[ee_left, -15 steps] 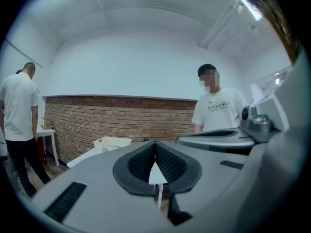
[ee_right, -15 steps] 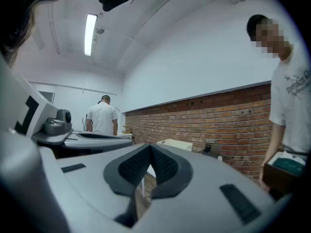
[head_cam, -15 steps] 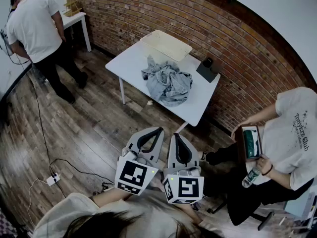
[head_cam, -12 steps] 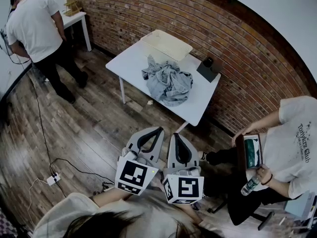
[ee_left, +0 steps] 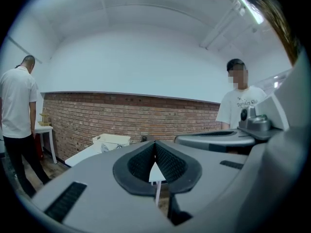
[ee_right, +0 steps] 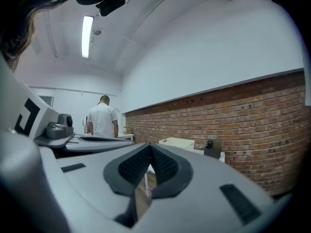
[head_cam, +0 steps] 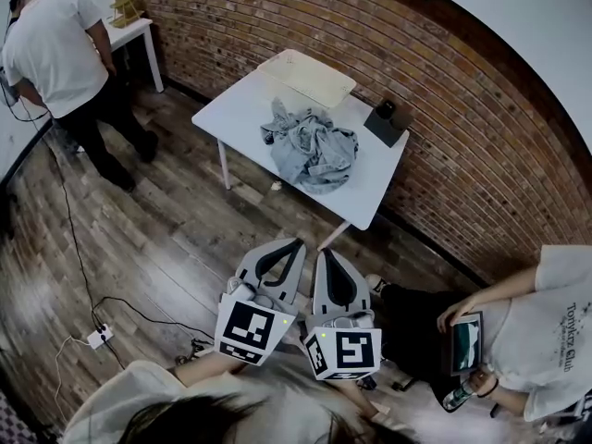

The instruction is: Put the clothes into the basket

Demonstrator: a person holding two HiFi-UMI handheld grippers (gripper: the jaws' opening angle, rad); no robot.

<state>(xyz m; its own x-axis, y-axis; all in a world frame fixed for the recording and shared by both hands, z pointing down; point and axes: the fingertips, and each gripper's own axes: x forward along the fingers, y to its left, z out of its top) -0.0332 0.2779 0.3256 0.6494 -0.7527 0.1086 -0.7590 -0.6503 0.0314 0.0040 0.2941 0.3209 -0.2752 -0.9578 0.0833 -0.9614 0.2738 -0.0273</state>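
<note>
Clothes (head_cam: 310, 151): a crumpled grey heap lying on the middle of the white table (head_cam: 242, 111), outside the basket (head_cam: 305, 76). The cream, rectangular, open-topped basket stands on the same table at its far edge, next to the brick wall (head_cam: 462, 128), just beside the heap; whether the two touch cannot be told. A small dark box (head_cam: 387, 123) stands on the table corner to the right of the clothes. Left gripper (head_cam: 294, 245) and right gripper (head_cam: 329, 255): held side by side low in the head view, well apart from the table, both aimed towards it across the wooden floor (head_cam: 148, 220). Each gripper's own view shows its ribbed jaw pads closed tip to tip, with nothing between them. Surroundings: a standing person (head_cam: 51, 49) in a white shirt, upper left, beside a small white side table (head_cam: 131, 31); a seated person (head_cam: 546, 340), lower right, holding a tablet (head_cam: 465, 342); a power strip (head_cam: 97, 336) with its cable on the floor, lower left.
</note>
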